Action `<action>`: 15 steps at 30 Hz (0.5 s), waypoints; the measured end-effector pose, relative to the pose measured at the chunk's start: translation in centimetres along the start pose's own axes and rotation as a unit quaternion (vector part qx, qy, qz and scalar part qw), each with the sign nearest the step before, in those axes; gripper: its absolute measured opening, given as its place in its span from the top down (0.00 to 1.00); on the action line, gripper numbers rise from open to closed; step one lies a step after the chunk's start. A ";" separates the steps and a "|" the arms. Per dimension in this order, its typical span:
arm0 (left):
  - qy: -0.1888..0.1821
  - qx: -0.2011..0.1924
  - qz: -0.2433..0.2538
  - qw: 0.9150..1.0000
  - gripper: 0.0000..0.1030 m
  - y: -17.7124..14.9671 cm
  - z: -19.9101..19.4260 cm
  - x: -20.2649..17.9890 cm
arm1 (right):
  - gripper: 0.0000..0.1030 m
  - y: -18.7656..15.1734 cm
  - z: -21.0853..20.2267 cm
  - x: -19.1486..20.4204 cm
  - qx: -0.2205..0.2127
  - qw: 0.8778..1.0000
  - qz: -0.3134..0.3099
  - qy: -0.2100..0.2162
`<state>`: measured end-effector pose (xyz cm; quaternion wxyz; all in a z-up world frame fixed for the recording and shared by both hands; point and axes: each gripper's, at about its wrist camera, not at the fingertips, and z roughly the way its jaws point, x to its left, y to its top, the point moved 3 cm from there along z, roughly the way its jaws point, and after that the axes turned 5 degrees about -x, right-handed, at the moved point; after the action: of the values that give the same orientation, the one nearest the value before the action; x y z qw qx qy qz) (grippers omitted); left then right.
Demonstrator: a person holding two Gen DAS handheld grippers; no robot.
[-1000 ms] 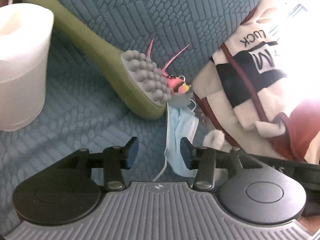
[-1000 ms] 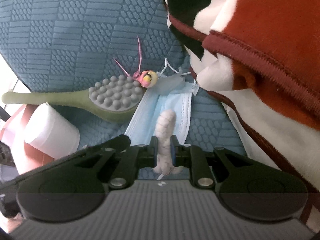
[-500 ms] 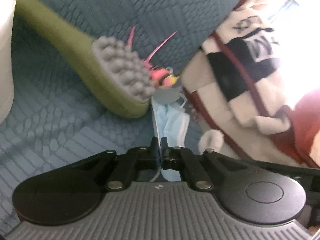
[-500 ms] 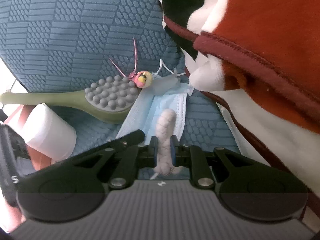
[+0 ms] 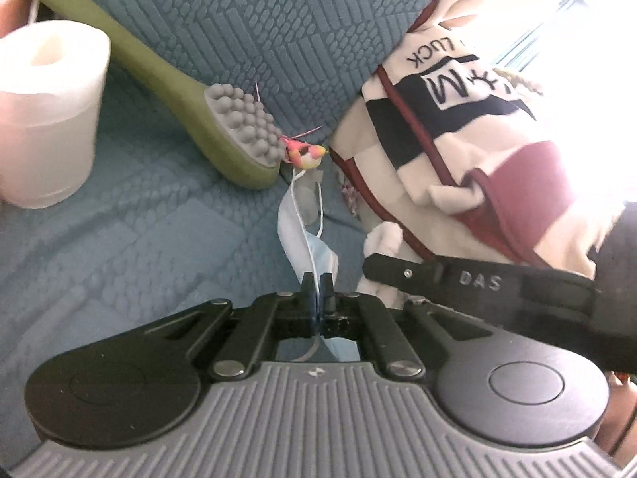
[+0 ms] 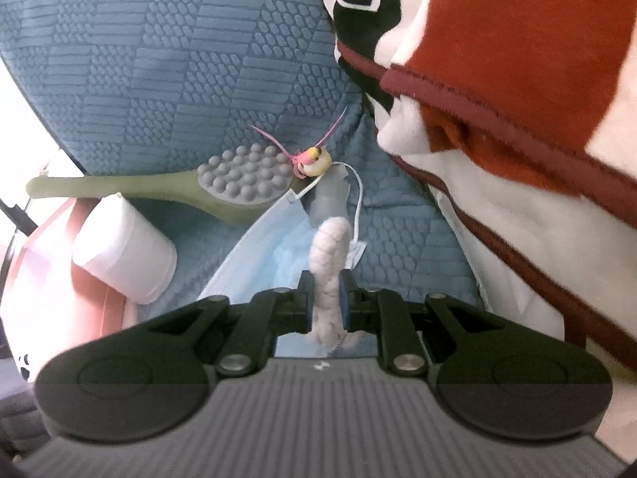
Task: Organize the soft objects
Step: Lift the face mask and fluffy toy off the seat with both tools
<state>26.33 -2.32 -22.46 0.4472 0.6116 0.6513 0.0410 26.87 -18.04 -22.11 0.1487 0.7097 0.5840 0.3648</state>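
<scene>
The left gripper (image 5: pixel 317 285) has its jaws clamped on the blue face mask (image 5: pixel 296 223). The right gripper (image 6: pixel 327 292) pinches a white fuzzy strip (image 6: pixel 328 263), the mask beneath it.

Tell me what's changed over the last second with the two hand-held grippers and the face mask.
The left hand-held gripper closed on the near edge of the blue face mask and has lifted it, so the mask now stands twisted off the blue cushion. The right hand-held gripper stayed shut on the white fuzzy piece. The green massage brush and paper roll stayed put.
</scene>
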 end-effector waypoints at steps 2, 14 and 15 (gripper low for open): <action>0.007 -0.005 0.011 1.000 0.98 -0.6 -1.3 -0.1 | 0.84 -0.5 -0.2 0.0 0.003 1.000 -0.001 0.002; 0.035 -0.017 -0.004 0.999 0.98 -4.7 -8.1 1.5 | 0.84 -3.9 -1.1 1.2 0.030 0.999 -0.018 0.009; 0.039 -0.017 -0.007 0.999 0.98 -4.9 -8.5 1.8 | 0.84 -4.2 -1.1 1.3 0.034 0.999 -0.020 0.009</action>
<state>17.48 2.13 -21.31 0.4319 0.5977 0.6715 0.0726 23.17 -15.93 -23.58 0.1263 0.6995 0.6111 0.3482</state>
